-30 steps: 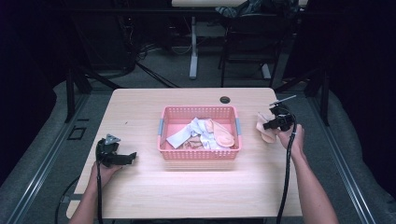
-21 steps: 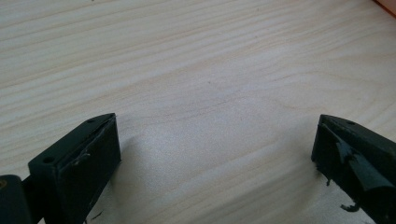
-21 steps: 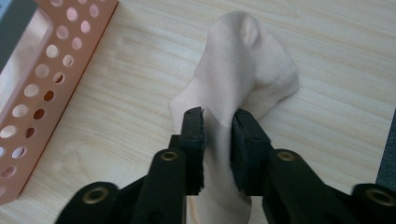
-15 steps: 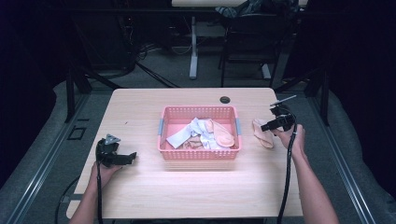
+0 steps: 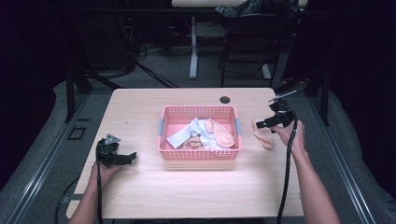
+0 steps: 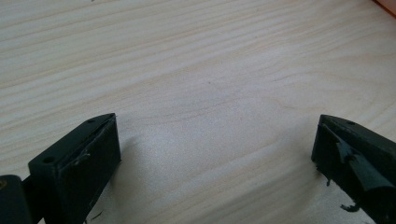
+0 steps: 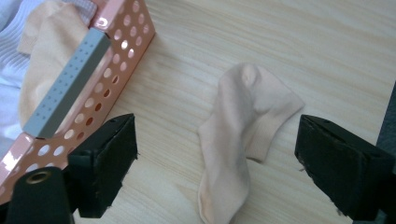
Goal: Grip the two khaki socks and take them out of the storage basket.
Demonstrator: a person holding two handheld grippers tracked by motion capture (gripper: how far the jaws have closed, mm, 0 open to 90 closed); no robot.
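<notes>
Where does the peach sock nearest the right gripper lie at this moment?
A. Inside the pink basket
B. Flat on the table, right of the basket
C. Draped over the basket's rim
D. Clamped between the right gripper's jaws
B: the peach sock lies flat on the table beside the pink basket, with the right gripper open above it, pads clear of it.

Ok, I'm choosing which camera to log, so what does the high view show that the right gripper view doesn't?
High view alone: the whole table, the left gripper standing open, and white socks in the pink basket. Right gripper view alone: the grain of the peach sock between open jaws that have just been opening, and the basket's grey handle up close. Both: sock, basket, right gripper.
</notes>
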